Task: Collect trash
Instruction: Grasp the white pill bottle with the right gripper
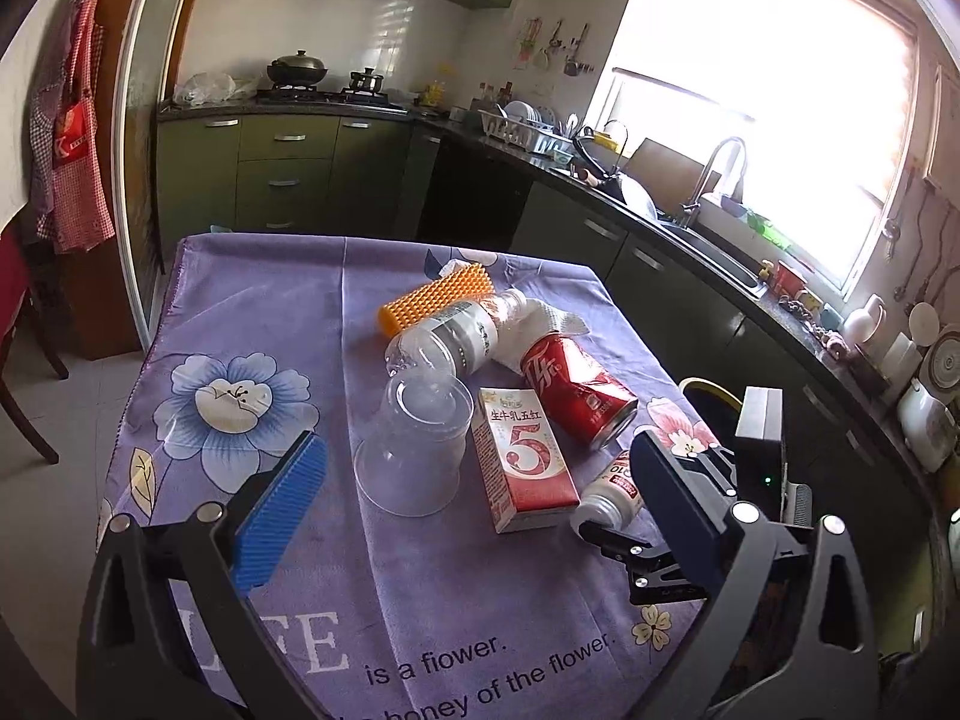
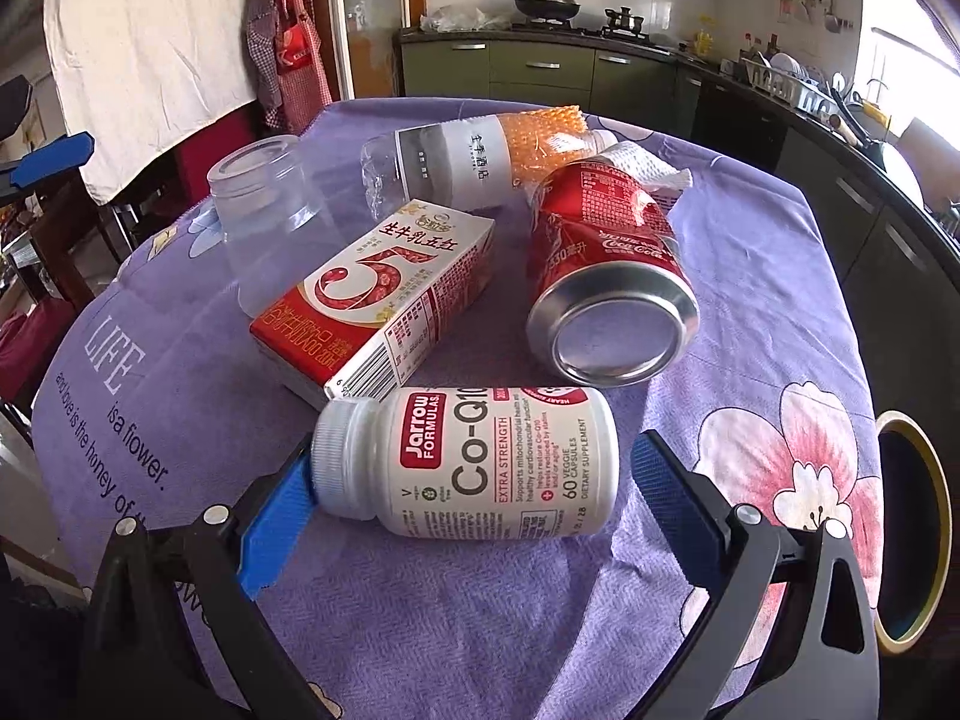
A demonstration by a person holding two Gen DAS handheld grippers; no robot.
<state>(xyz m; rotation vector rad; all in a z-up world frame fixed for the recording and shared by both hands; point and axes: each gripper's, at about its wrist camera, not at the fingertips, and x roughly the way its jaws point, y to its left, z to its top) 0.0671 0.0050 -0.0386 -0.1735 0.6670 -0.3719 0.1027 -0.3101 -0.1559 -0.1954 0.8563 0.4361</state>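
Supplement bottle (image 2: 474, 462) lies on its side on tablecloth (image 2: 750, 312), btwn right gripper (image 2: 474, 486) pads; left pad at cap, right pad apart. Jaws spread wide, pitched down. Left gripper (image 1: 480, 492) spread, empty, over cup (image 1: 414, 444).

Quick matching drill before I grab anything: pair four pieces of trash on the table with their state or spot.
Things:
1. clear cup
2. cola can
3. supplement bottle
4. milk carton

States:
A. dented, lying on its side
B. between the open right gripper fingers
C. upside down
D. lying flat, between cup and can

Pairs: 1-C, 2-A, 3-B, 4-D
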